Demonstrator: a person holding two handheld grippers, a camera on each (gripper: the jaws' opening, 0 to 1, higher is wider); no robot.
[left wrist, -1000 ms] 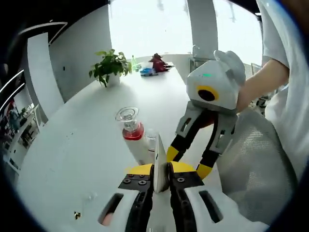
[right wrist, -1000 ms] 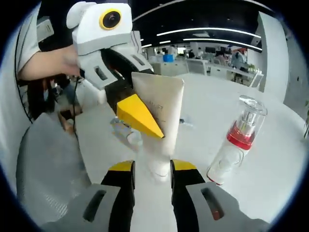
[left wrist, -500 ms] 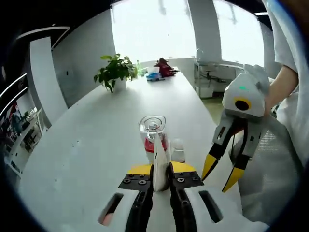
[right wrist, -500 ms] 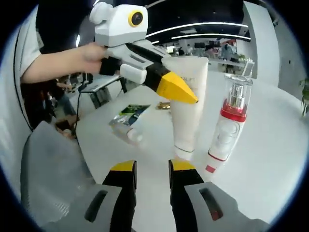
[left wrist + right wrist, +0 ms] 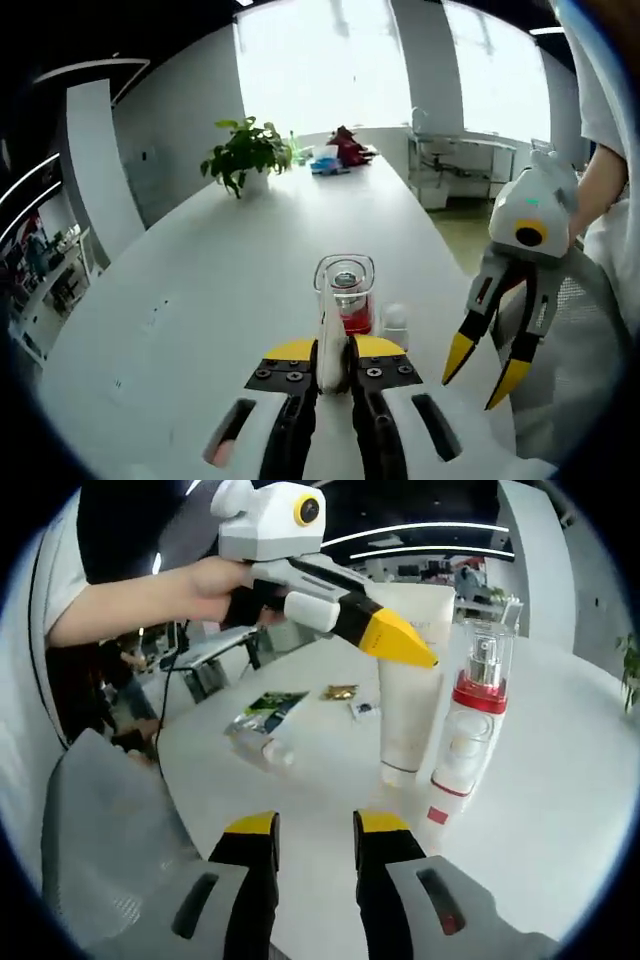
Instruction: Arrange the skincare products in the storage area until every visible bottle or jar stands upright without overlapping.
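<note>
White tube upright on the surface, just beside the red-collared pump bottle, pinched at its top by the left gripper. Right gripper near, jaws apart, holding nothing.

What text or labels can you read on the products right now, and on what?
None can be read.
White tube: print near the top is hidden behind the left tool.
Pump bottle: faint mark on its body, too blurred.
Sachets on the table: too small.
</note>
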